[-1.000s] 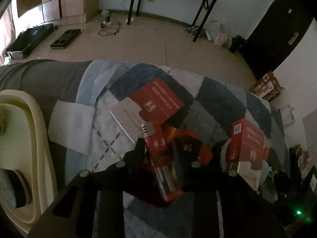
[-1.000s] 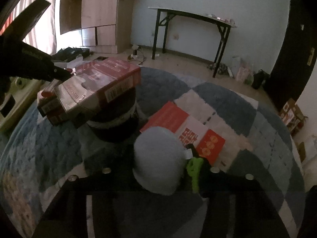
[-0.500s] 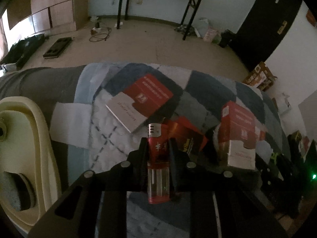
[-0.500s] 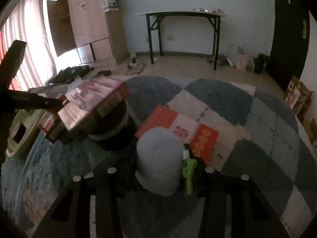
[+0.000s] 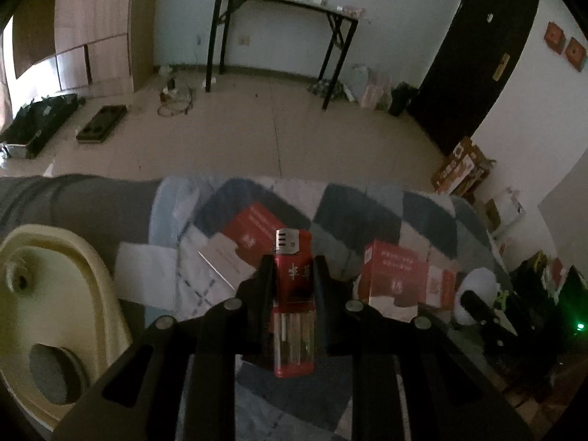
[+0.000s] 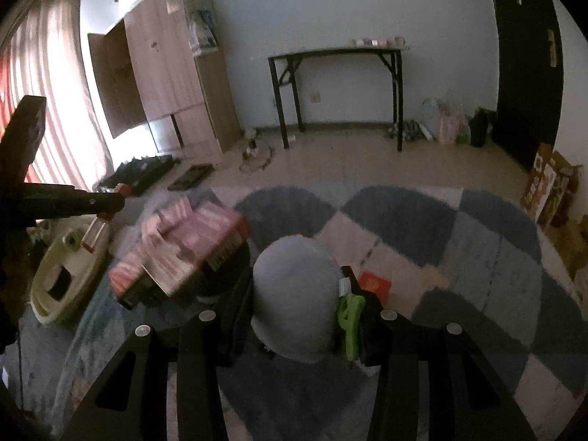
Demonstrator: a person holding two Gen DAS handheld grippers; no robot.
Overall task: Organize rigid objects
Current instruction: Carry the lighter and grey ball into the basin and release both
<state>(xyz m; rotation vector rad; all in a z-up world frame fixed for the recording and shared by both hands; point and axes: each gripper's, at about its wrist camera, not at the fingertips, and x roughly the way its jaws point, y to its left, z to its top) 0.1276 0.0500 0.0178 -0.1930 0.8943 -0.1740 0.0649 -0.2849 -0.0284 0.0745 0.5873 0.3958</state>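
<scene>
The left gripper [image 5: 293, 270] was closed on a red lighter [image 5: 294, 305], held upright above the checked blanket [image 5: 367, 205]. The right gripper [image 6: 298, 294] clamped a grey round object [image 6: 296, 297] above the blanket, beside a stack of red boxes [image 6: 183, 253].

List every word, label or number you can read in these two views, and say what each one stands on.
"中华": two white characters on the red lighter with a metal cap, clamped in the left tool; slightly soft, so this is my best reading.
Red and white cigarette cartons: white print and a code patch, too blurred to read.
Flat red and white packet on the checked blanket: lines of white text, too small.
Carton barcode in the right view: smeared, unreadable.
</scene>
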